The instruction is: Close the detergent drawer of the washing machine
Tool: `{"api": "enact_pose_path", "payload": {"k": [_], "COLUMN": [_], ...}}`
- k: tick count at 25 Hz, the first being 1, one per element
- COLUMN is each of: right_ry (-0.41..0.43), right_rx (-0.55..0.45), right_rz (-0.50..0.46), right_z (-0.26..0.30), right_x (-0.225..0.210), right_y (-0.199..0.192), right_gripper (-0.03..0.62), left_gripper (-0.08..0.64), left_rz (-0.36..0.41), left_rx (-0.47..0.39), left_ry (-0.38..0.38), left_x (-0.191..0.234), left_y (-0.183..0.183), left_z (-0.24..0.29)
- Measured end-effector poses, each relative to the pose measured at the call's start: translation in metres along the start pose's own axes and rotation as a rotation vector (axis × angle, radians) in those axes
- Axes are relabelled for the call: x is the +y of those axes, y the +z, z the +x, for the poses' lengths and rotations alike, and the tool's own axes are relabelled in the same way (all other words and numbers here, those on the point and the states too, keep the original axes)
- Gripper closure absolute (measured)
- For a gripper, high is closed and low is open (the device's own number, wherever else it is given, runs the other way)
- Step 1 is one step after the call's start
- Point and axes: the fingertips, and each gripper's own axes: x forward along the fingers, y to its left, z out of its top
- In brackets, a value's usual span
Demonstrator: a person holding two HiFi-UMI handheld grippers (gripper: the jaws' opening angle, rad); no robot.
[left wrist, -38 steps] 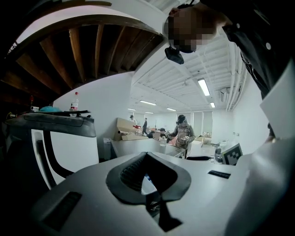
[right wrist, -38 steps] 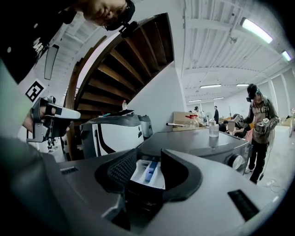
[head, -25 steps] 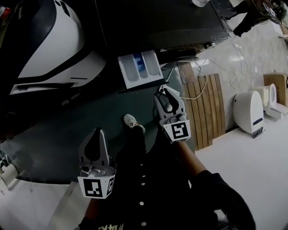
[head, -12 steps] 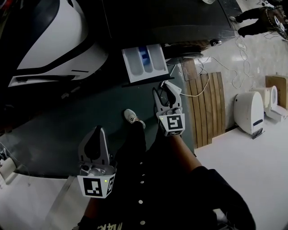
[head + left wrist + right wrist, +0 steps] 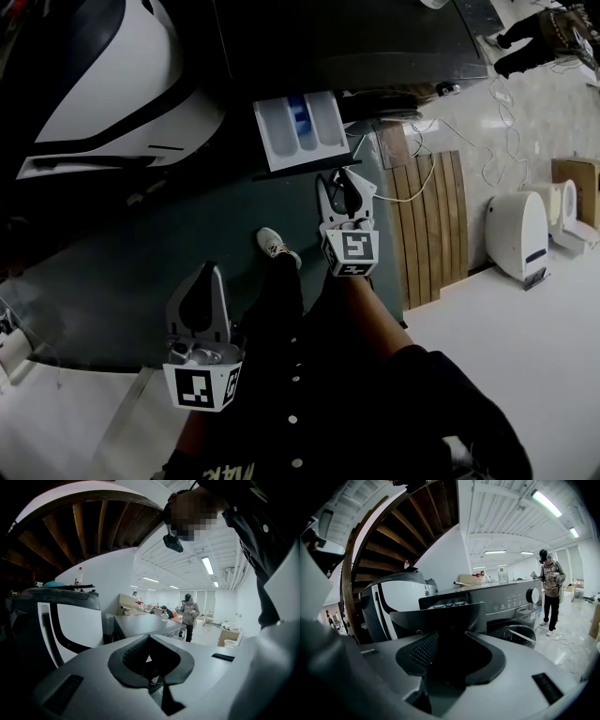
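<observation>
Right tongs (image 5: 339, 183): jaws wide, just been opening, nothing between 'em. Detergent drawer (image 5: 298, 131) sits at 11 o'clock from the tips, just beside them, pulled out of the washing machine (image 5: 375, 37). Its compartments are open to view, w/ a blue insert (image 5: 298, 117) in the middle one. In the right gripper view the drawer's dark front panel (image 5: 438, 615) fills 12 o'clock just past the jaws; can't tell if it's touching.

Left tongs (image 5: 199, 281) hang at 7 o'clock from the right pair, jaws together, empty. Drawer's at 1 o'clock from these, well apart.

Writing: b&w square markers on both marker cubes (image 5: 352, 251). Panel symbols beside the dial (image 5: 533, 595) are too small to read.

Further out: wooden slat board (image 5: 431, 225) at 3 o'clock, shoe (image 5: 277, 251) at 8 o'clock.
</observation>
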Motion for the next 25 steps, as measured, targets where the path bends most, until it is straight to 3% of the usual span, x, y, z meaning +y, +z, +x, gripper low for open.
{"api": "enact_pose_path", "payload": {"k": [6,25], "right_ry": [-0.062,-0.091], "right_rx": [0.004,0.018], "right_rz": [0.031,0.036], "right_z": [0.002,0.023], "right_x": [-0.002,-0.004], "right_y": [-0.001,0.012], "right_gripper": [0.416,0.416], "left_gripper": [0.546,0.546], "left_rz": [-0.004,-0.017], "left_rx": [-0.002,-0.009], "left_ry": [-0.001,0.013], "left_x": [-0.001,0.005], "left_y": [0.0,0.003], "left_z": [0.0,0.0]}}
